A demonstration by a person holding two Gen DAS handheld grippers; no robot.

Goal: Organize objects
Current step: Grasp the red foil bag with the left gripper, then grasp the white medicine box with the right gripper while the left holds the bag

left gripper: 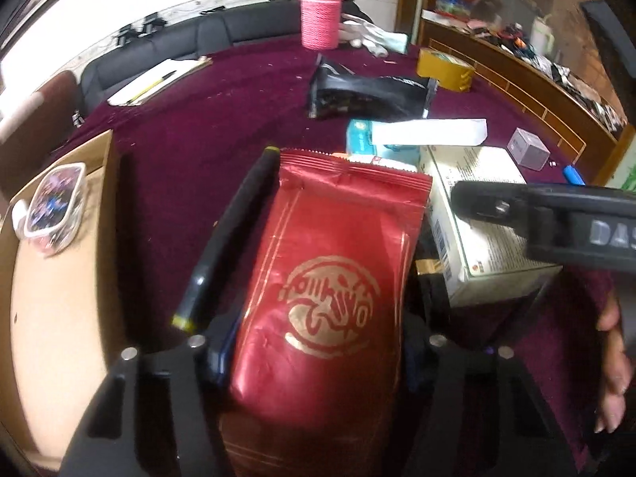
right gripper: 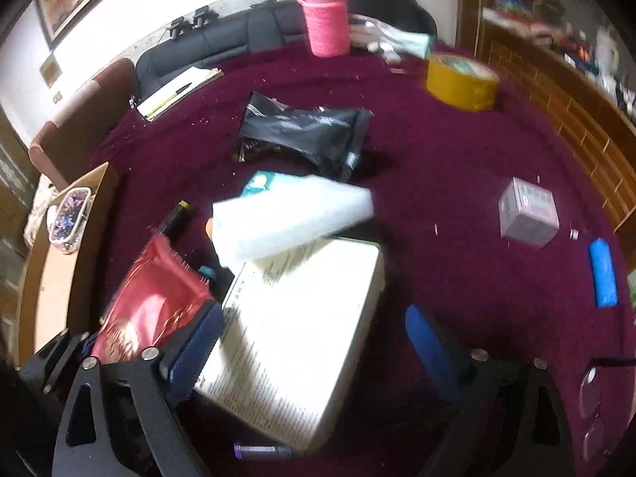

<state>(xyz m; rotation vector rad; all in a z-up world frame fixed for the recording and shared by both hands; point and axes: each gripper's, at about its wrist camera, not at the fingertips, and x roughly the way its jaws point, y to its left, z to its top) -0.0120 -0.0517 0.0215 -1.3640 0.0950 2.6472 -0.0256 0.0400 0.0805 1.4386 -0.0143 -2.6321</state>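
Note:
A red foil pouch (left gripper: 330,290) with a gold emblem fills the gap between my left gripper's (left gripper: 318,361) fingers; both pads lie against its sides. It also shows at the left of the right wrist view as the red pouch (right gripper: 155,302). A white printed box (right gripper: 294,338) lies flat on the maroon cloth beside it. My right gripper (right gripper: 312,318) stands wide open over that box, its left pad at the box's edge and its right pad apart from it. One of its black fingers (left gripper: 481,202) reaches over the same box (left gripper: 473,214) in the left wrist view.
A long white carton (right gripper: 290,214) lies across a teal box (right gripper: 260,183). Farther back are a black pouch (right gripper: 310,135), yellow tape roll (right gripper: 461,79) and pink woven cup (right gripper: 328,24). A grey cube (right gripper: 528,210), blue lighter (right gripper: 602,278) and cardboard box (left gripper: 59,278) sit at the sides.

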